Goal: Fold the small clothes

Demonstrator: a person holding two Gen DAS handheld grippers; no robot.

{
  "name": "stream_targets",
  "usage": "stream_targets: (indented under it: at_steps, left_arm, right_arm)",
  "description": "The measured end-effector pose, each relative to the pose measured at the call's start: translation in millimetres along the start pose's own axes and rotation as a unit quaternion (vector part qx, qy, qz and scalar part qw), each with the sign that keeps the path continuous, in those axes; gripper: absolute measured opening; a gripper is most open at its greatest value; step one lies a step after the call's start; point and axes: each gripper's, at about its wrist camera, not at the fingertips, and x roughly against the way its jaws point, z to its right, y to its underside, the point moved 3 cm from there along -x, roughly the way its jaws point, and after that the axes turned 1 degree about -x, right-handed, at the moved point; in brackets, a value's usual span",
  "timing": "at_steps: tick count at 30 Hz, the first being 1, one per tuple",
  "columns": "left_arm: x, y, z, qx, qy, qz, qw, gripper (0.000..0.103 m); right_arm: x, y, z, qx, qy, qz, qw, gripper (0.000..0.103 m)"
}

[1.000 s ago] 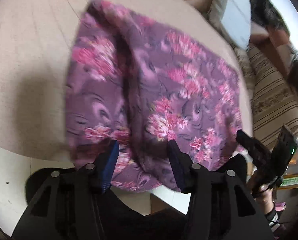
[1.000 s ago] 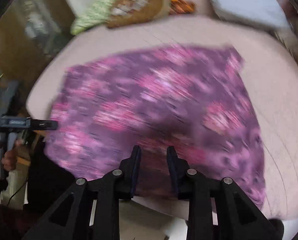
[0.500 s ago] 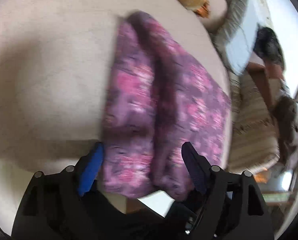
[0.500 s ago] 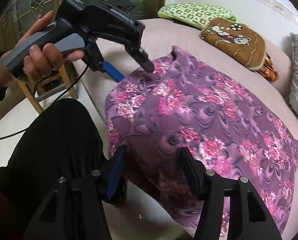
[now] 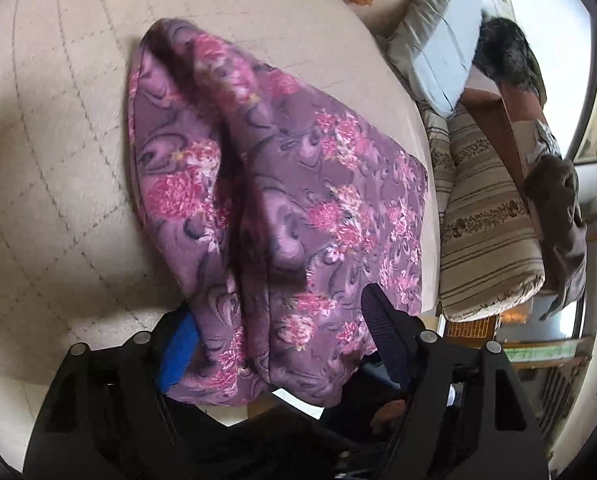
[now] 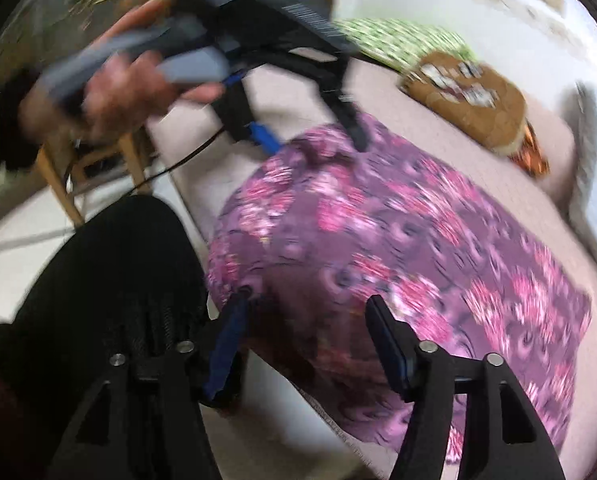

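- Left gripper (image 5: 282, 344): jaws just opened wide, purple floral garment (image 5: 282, 208) loose between them, near edge released.
- Garment: on beige bed (image 5: 58, 160), folded over once, ridge lengthwise; further folds apparently left.
- Right gripper (image 6: 306, 344): jaws just opened, unclenched over cloth.

Wrist cams, close, shared garment (image 5: 282, 200)

The purple garment (image 5: 282, 184) with pink flowers (soft, thick-looking cloth) lies folded double on the beige bed (image 5: 58, 160), a raised ridge running lengthwise, its near end overhanging the bed's edge between the left claw's (image 5: 282, 344) spread fingers.
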Motion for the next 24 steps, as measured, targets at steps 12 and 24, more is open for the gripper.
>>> stream_targets:
  at_steps: [12,24]
  left_arm:
    - [-13,-8,10,-0.010,-0.007,-0.018,0.9998,0.071]
    - [-1,-13,45,-0.012,0.021,0.017,0.9996,0.012]
  right_arm:
    - [-58,12,-72,0.220,0.104,-0.009,0.970,0.082]
    - [-34,-12,-32,0.111,0.108,0.017,0.988,0.013]
